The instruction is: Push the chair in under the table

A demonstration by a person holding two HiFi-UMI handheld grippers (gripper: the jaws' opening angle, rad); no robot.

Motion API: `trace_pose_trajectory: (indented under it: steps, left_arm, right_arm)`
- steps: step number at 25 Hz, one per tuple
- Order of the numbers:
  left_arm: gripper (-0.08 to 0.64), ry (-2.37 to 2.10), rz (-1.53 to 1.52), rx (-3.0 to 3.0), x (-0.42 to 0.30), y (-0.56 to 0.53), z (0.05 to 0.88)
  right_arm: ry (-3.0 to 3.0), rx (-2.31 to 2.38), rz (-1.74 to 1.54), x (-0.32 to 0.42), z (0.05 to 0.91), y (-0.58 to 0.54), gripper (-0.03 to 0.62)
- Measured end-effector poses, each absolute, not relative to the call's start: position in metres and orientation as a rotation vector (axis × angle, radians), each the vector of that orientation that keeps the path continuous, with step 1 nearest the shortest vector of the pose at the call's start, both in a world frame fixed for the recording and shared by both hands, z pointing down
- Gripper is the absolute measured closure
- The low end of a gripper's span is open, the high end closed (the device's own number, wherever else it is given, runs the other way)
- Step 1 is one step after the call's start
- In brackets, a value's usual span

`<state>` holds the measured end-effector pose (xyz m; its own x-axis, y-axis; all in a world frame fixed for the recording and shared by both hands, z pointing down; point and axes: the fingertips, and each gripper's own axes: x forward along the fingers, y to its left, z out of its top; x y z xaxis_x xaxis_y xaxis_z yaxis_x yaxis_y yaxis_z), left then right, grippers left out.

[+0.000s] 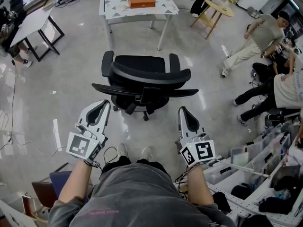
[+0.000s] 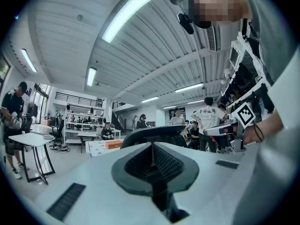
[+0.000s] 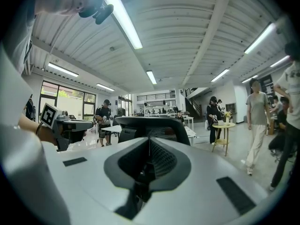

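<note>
1. White bench with a patterned top: on a skewed approach its legs could catch the chair's armrests.
2. Black mesh swivel chair, still well short of the bench: an off-centre push could spin it.
3. Left gripper and right gripper: jaws closed together, holding nothing, behind the backrest; the narrow tips could slip off.

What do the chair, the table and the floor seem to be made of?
Chair: black and matte. The frame and armrests look like moulded plastic; the seat is probably fabric or mesh, too small to tell.
Table: white top printed with grey triangles, likely laminate. The thin white legs look like painted metal.
Floor: grey and glossy, reflecting the lights, perhaps polished concrete or epoxy.
</note>
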<state>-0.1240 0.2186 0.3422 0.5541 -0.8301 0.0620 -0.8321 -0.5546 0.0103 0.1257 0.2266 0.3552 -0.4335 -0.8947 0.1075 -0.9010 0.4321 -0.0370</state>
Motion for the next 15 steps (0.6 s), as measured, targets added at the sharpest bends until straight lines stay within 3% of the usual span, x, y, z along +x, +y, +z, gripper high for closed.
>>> trace_pose_trajectory:
  steps: [11,15]
  left_arm:
    - [0.498,-1.497,0.107,2.702,-0.1269,0.2138,0.3432]
    - [0.472,-1.483,0.105,2.715,-0.1265,0.2128,0.3446]
  right_arm:
    - [-2.595,1.631,0.135,0.1254,0.3541,0.2229,0.584]
    - [-2.6,1.621,0.144,0.1228,0.3553,0.2204,0.543]
